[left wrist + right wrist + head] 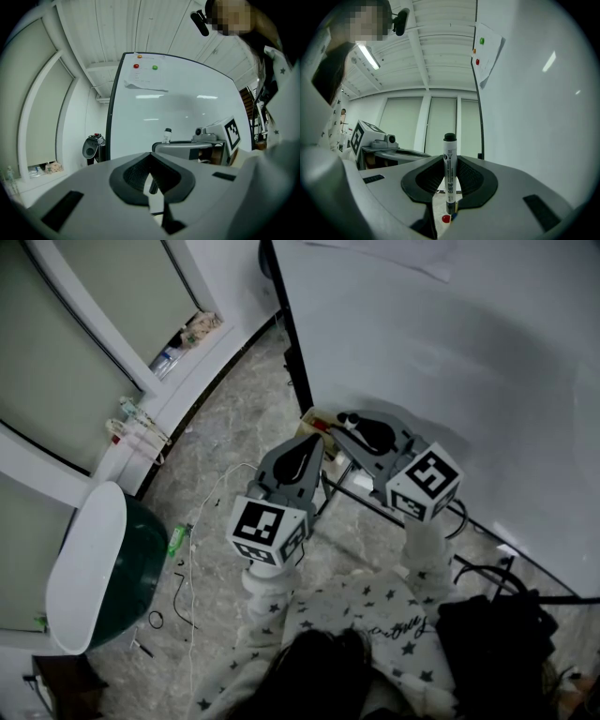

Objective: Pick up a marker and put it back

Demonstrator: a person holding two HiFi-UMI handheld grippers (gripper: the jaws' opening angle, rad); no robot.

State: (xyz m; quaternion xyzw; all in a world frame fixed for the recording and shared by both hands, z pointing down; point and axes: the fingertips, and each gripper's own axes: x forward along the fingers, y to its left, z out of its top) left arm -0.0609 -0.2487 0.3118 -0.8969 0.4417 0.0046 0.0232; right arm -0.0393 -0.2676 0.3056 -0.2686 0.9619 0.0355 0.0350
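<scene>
A white marker [449,173] with a black cap stands upright between the jaws of my right gripper [449,161], which is shut on it. The marker's capped top [167,135] also shows in the left gripper view, above the right gripper [192,147]. In the head view both grippers are close to the whiteboard's pen tray [317,421], the right gripper [367,432] over it and the left gripper [302,458] beside it. My left gripper [151,161] is shut with nothing in it. A red cap [446,219] lies below the held marker.
The whiteboard [450,362] fills the right side, with a paper sheet and magnets [145,77] at its top. Its metal stand [375,502] runs below the grippers. A green bin with a white lid [94,568] and loose cables [187,587] are on the floor at left. A black bag [497,643] lies at right.
</scene>
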